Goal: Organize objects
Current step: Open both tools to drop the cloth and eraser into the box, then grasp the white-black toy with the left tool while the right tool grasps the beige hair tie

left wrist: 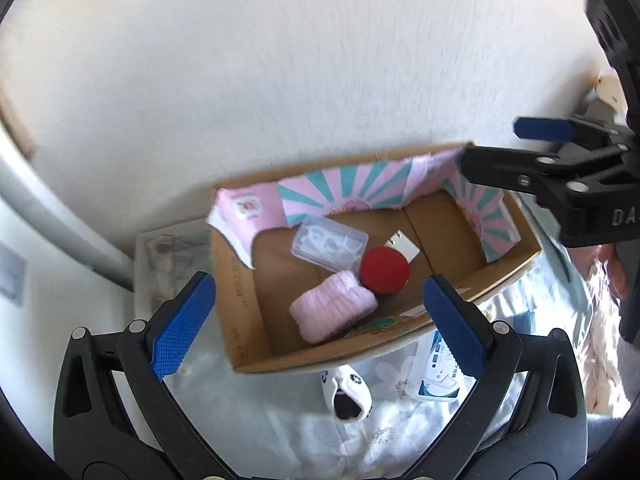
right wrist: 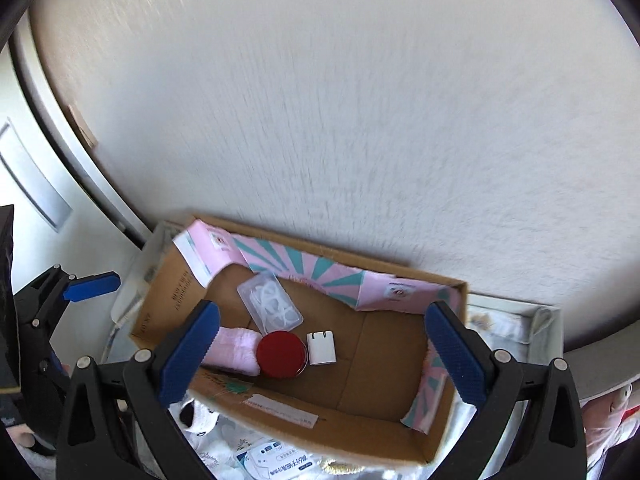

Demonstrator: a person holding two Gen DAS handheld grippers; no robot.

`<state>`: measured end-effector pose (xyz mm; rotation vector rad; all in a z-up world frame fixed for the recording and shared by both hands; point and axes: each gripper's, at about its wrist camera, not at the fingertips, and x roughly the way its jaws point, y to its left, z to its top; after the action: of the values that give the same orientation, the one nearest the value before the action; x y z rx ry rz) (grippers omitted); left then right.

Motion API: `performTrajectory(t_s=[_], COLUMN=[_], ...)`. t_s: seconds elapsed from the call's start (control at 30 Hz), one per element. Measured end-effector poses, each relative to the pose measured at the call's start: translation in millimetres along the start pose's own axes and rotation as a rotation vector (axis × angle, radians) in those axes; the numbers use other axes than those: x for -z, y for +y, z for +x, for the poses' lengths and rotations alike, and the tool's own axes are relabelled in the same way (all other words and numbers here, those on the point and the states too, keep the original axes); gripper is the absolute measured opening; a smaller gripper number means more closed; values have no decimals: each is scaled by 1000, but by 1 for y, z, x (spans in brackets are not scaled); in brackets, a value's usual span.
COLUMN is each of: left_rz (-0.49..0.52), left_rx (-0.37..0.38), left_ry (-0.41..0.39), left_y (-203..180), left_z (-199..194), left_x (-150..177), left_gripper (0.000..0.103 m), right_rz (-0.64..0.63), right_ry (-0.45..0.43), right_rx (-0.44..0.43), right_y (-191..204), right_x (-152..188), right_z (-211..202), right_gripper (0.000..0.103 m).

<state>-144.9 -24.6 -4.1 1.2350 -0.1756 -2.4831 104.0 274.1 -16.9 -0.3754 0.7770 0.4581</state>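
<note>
Left wrist view showed the left gripper (left wrist: 320, 320) spread wide and empty at the lower frame. Behind it, mid-frame, a cardboard box (left wrist: 248, 304) held a pink cloth roll (left wrist: 332, 316), a clear case (left wrist: 330, 245), a red lid (left wrist: 385, 270) and a white charger (left wrist: 402, 249). At right, the right gripper (left wrist: 504, 148) stood released, empty.

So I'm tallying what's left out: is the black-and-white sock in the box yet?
No, the sock lies on the bedding outside the box, just below its near wall.
</note>
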Motion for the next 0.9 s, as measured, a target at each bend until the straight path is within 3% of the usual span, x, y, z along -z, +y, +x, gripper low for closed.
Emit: performTrajectory(t_s=[0.27, 0.43, 0.57, 0.9], left_rz=[-116, -107, -113, -93], left_rx=[15, -4, -2, -15], left_ry=[-100, -153, -188, -192], left_y=[7, -1, -9, -33], left_z=[-46, -67, -80, -99], left_x=[16, 30, 43, 79], left_gripper=[103, 103, 103, 103], right_rz=[-25, -64, -46, -57], right_ry=[-112, -162, -187, -195], right_rx=[61, 115, 103, 98], right_y=[-1, 0, -5, -7], right_x=[30, 55, 71, 112], right_z=[-58, -82, -96, -115], right_gripper=[102, 102, 102, 102])
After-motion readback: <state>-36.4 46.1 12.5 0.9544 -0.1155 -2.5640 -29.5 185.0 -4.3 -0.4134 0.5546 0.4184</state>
